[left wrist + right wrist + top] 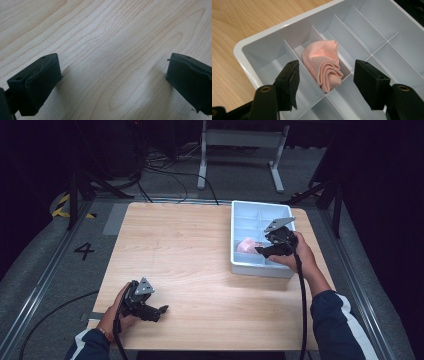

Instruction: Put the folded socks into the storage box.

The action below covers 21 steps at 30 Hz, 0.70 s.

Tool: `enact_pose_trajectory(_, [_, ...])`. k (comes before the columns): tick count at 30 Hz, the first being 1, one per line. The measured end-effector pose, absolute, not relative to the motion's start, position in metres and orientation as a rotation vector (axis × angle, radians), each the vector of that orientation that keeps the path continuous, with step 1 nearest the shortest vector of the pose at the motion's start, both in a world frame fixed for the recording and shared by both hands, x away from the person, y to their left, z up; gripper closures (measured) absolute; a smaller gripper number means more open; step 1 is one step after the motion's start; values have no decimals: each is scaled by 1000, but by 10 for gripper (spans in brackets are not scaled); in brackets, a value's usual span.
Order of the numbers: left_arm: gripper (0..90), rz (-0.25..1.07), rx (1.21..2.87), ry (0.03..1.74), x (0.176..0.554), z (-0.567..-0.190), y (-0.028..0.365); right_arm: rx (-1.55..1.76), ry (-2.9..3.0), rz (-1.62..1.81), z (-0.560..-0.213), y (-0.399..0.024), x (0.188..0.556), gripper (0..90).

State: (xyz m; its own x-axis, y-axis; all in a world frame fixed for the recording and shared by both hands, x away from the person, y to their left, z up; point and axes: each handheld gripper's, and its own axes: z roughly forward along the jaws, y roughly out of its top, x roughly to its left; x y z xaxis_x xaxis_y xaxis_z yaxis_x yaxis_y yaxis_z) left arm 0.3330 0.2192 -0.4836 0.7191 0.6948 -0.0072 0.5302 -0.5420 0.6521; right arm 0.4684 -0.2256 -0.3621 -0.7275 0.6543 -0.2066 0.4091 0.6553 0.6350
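Observation:
A pale blue divided tray (pixel 239 265) stands at the table's right side. A folded pink cloth (pixel 247 245) lies in one of its left compartments, second from the near end; in the right gripper view the pink cloth (pixel 323 63) sits bunched between the dividers. My right gripper (pixel 262 251) hovers over the tray's near part, open, with the cloth beyond its fingertips and untouched; its jaws stand apart above the tray (pixel 239 47). My left gripper (pixel 163 310) rests near the table's front left, open and empty, over bare wood (pixel 110 50).
The wooden table (pixel 190 255) is bare between the two hands. The tray's other compartments (pixel 372 32) hold nothing. Beyond the table are a grey floor with cables, a white frame leg (pixel 202 175) and dark stands.

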Motion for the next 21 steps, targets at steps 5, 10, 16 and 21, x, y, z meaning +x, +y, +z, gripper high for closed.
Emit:
enact_pose_trajectory(5, [0,332,2277,927,333,-484,219,813,2454,793,-359,-228,460,382])
enact_pose_trajectory(10, [0,333,2279,926,333,-484,219,792,2461,785,-358,-229,451,380])
enact_pose_trajectory(16, [0,334,2279,925,333,-484,219,770,2463,783,-356,-232,440,374])
enact_pose_trajectory(21, [0,334,2279,925,333,-484,219,745,2465,777,-355,-232,432,373])
